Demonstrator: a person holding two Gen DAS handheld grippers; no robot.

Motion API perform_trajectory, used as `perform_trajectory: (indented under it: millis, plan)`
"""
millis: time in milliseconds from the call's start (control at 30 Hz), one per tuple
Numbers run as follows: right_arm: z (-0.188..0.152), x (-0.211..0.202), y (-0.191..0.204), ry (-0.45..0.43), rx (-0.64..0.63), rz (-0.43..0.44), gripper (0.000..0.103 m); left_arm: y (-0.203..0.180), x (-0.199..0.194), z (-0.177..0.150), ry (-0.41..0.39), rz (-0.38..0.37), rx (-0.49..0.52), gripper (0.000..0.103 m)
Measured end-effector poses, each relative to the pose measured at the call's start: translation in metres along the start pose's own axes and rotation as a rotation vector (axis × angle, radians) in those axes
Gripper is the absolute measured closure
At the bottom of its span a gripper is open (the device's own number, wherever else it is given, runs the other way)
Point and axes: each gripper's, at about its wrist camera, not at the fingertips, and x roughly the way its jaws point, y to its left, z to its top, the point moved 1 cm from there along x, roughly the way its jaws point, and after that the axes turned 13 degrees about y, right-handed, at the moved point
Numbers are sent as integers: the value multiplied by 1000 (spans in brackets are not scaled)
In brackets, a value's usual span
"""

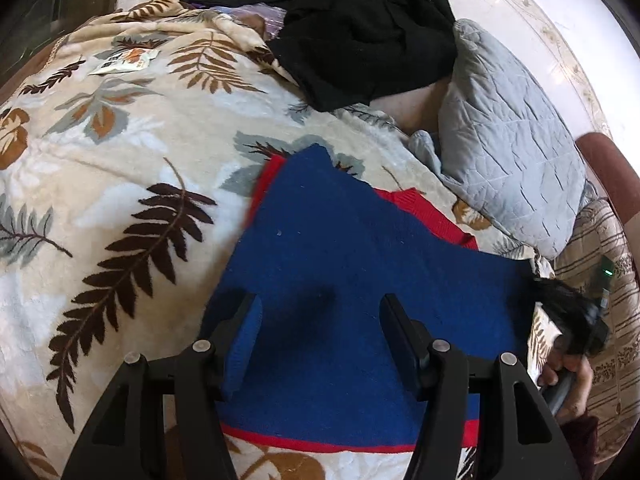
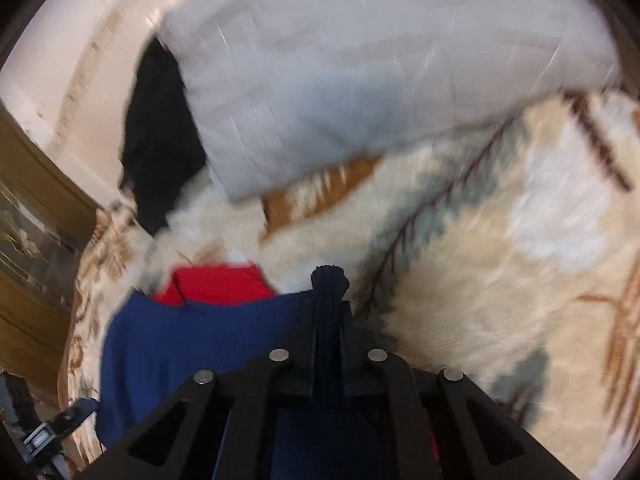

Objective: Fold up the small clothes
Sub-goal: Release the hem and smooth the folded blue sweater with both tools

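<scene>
A small blue sweater [image 1: 340,280] with red trim is lying spread on the leaf-patterned blanket [image 1: 120,160] that covers the bed, close to the person working on it. Its blue body is facing up, with red edges peeking out at the far side and along the near hem, so it looks partly folded over itself already.

The left gripper [image 1: 320,328] is hovering just over the blue cloth with its jaws standing fairly wide apart and nothing caught between them; it seems to be lining up for a fresh hold or getting ready to press the cloth flat.

The right gripper [image 2: 328,296] is pinching tight on a bunched ridge of the sweater's blue edge [image 2: 328,276], which is sticking up between its fingers. Holding the edge this way would let the person drag that side across to make the next fold. This view is blurred, so finer detail is hard to make out.

A grey quilted pillow [image 1: 512,140] is lying beyond the sweater, and a heap of black clothes [image 1: 360,24] is resting at the head of the bed, well apart from the work.
</scene>
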Motion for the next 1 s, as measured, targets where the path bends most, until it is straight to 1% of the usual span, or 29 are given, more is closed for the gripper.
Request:
perform_trajectory:
  millis: [67,100,167,200,233,267,333,367,400,467,500,567,600,633,667,700,733,767,800,833,867,900,933,967,1000]
  plan:
    - [0,-18,-3,-69,11,-10,94,-1,2,-1,3,-2,6,41]
    - [1,-20,-4,-83,8,-22,94,-4,5,-1,11,-4,21,41]
    - [6,-12,-8,-73,17,-72,95,-6,14,-1,39,14,41,41]
    - [9,-5,-11,-69,29,-127,95,-5,16,-2,45,30,37,41]
    - [10,4,-22,-52,72,-172,95,-4,18,-3,47,38,39,41]
    - [12,11,-31,-28,123,-173,95,-5,17,-4,49,46,57,41]
    - [6,7,-48,-24,237,-139,91,-8,16,-5,57,82,93,41]
    - [-1,-4,-56,-49,291,-93,91,-10,13,-7,48,105,109,41]
    - [-7,-15,-58,-69,299,-53,90,-11,10,-9,42,122,122,41]
    - [-22,-37,-49,-81,237,-2,90,-12,9,-11,44,176,148,41]
    - [-29,-43,-44,-74,211,18,89,-10,12,-13,50,222,158,41]
    - [-52,-58,-30,-33,155,72,85,-3,19,-16,84,283,153,41]
    - [-64,-61,-22,-6,129,98,79,1,23,-20,107,288,144,41]
    - [-81,-63,-13,27,100,131,65,2,22,-22,106,289,144,41]
    - [-91,-62,-10,44,91,142,52,1,17,-25,100,312,145,41]
    - [-107,-60,-6,74,81,142,25,0,11,-29,82,319,144,41]
    - [-119,-56,-5,76,74,122,23,-2,4,-33,55,298,144,41]
    - [-129,-50,-5,85,65,82,24,-4,-2,-37,39,274,145,41]
    - [-138,-42,-5,122,53,35,28,-9,-12,-45,15,226,155,41]
    - [-142,-36,-8,154,49,1,39,-13,-17,-50,-3,197,171,41]
    - [-146,-33,-12,166,58,-30,41,-18,-22,-55,-21,175,192,41]
    - [-149,-35,-15,161,78,-16,47,-24,-26,-60,-43,159,219,41]
    - [-150,-43,-15,138,96,-8,56,-28,-29,-64,-56,153,237,41]
    - [-149,-48,-13,123,88,-14,60,-30,-28,-64,-57,153,240,41]
    - [-148,-54,-7,95,61,-21,62,-30,-23,-63,-43,164,235,40]
